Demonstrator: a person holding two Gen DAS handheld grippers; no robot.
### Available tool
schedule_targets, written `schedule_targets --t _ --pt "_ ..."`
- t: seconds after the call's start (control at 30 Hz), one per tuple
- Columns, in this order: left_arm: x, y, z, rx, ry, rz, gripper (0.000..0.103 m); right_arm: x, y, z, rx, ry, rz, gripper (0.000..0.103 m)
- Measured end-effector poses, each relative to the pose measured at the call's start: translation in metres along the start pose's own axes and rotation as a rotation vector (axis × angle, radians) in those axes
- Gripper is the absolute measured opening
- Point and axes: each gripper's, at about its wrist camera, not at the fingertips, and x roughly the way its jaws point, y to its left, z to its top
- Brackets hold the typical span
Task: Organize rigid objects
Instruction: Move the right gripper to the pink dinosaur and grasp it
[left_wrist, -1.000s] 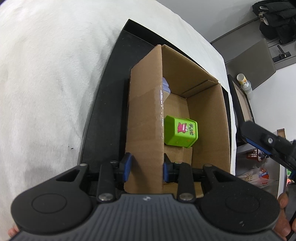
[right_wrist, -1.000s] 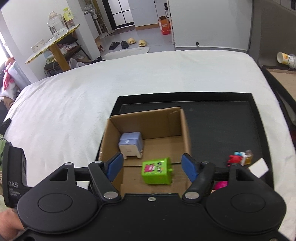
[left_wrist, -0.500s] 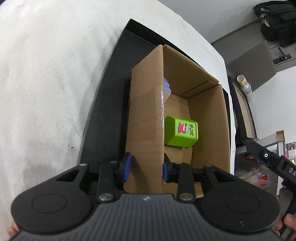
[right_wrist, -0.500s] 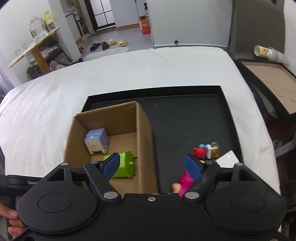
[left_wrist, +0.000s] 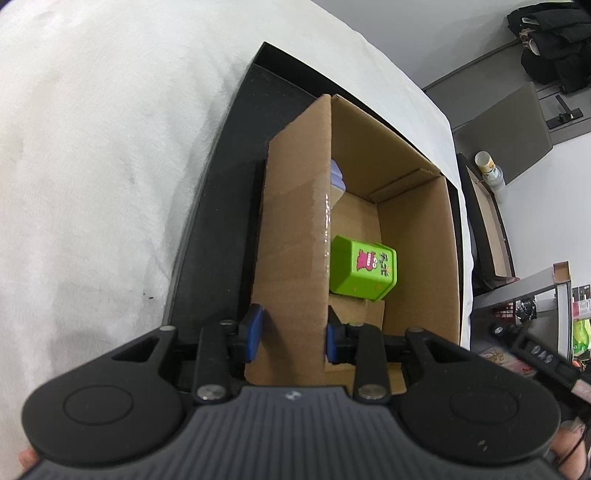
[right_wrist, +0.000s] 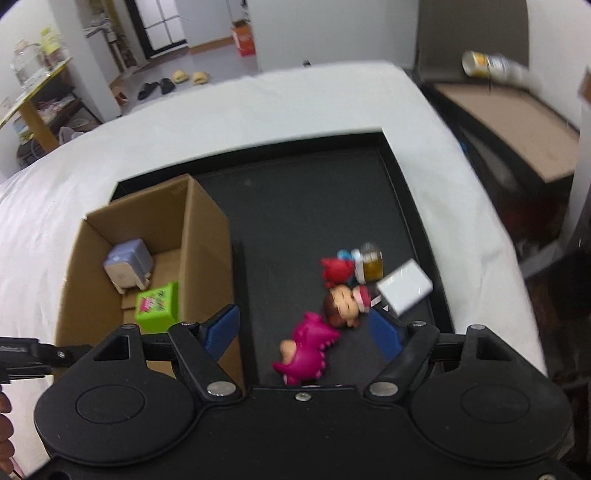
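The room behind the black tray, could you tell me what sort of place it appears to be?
Most likely a lived-in home room used for recording. The black tray sits on a white blanket spread like bedding, slippers lie on the floor by a doorway, and a wooden side table holds jars.

You have one cardboard box on one black tray, two toys inside it, a green cube and a lavender block, and five items loose on the tray: three figurines, a small bottle and a white box.
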Motion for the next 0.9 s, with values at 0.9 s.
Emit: schedule_targets --t 0.9 --pt "-0.002 0.003 0.004 -0.003 -0.017 0.019 0.032 0.058 -0.007 -0.027 0.07 0.157 0.007 0.041"
